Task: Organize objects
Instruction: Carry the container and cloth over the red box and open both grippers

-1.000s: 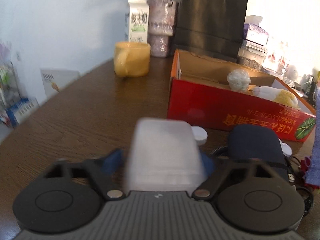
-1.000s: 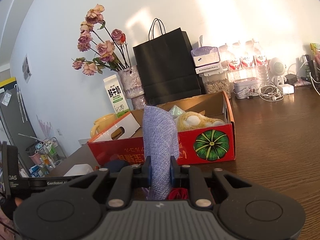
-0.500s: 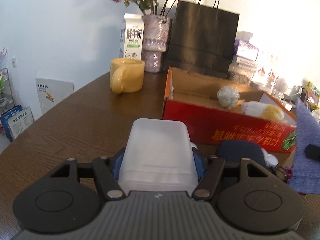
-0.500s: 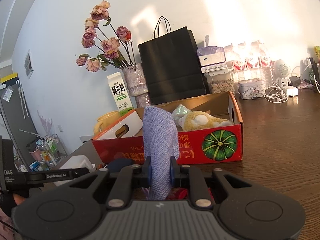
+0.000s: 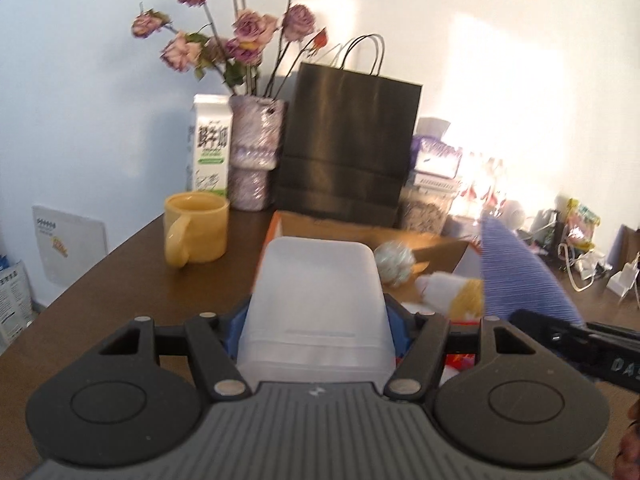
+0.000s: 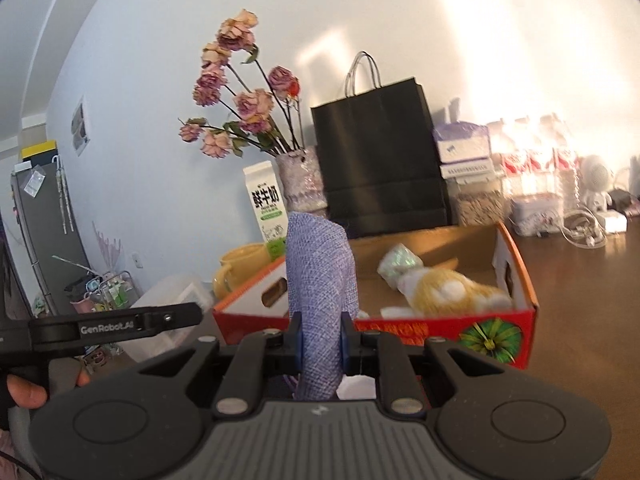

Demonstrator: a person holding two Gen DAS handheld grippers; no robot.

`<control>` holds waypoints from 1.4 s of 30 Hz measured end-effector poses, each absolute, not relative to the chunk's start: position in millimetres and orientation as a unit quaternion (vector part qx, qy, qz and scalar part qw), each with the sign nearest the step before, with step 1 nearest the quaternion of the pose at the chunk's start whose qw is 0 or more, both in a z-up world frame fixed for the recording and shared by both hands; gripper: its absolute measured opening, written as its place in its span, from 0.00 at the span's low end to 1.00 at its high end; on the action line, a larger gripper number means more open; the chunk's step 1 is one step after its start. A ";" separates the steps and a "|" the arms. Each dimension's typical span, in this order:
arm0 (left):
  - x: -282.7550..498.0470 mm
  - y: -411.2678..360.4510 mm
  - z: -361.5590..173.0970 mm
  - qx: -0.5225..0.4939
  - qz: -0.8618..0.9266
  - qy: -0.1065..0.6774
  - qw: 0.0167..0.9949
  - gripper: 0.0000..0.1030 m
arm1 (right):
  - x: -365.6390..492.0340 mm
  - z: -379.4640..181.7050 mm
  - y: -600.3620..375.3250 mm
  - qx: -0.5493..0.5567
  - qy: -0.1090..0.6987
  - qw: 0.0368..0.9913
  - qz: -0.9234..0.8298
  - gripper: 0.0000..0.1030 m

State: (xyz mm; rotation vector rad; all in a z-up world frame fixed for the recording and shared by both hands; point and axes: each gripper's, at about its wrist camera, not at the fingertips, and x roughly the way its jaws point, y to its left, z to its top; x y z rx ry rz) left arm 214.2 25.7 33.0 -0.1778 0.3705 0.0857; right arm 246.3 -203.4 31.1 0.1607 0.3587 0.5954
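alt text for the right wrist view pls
The right tool grips an upright lilac cloth in front of a red cardboard box holding a plush toy. Behind stand a black bag, a vase of dried roses and a milk carton.

The plastic tub [image 5: 316, 304] is translucent white. The woven cloth [image 6: 322, 300] is lavender-blue with a fine ribbed weave. The cardboard box [image 6: 496, 330] is red outside, printed with a green pumpkin, and plain brown inside. The mug [image 5: 196, 228] is mustard yellow. The paper bag [image 5: 348, 144] is black. The worktop [image 5: 120, 276] is dark brown woodgrain.
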 end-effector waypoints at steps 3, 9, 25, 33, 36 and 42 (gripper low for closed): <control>225.9 22.6 39.0 -0.092 0.035 0.177 0.979 0.64 | 256.6 39.4 -193.7 0.075 0.167 0.937 0.297 0.15; 253.6 19.1 50.7 -0.095 0.026 0.161 0.982 0.64 | 288.7 51.0 -176.7 0.072 0.159 0.940 0.294 0.15; 336.9 21.5 39.9 -0.089 0.030 0.169 0.981 0.64 | 378.6 34.7 -151.4 0.069 0.201 0.941 0.263 0.15; 353.1 24.0 24.1 -0.085 0.028 0.194 0.977 0.64 | 393.3 18.8 -148.3 0.059 0.222 0.939 0.255 0.15; 352.1 23.9 24.1 -0.084 0.029 0.193 0.977 0.64 | 393.5 17.6 -148.0 0.054 0.220 0.941 0.251 0.15; 351.8 23.3 24.8 -0.082 0.029 0.194 0.977 0.65 | 392.9 15.1 -147.4 0.041 0.224 0.943 0.242 0.18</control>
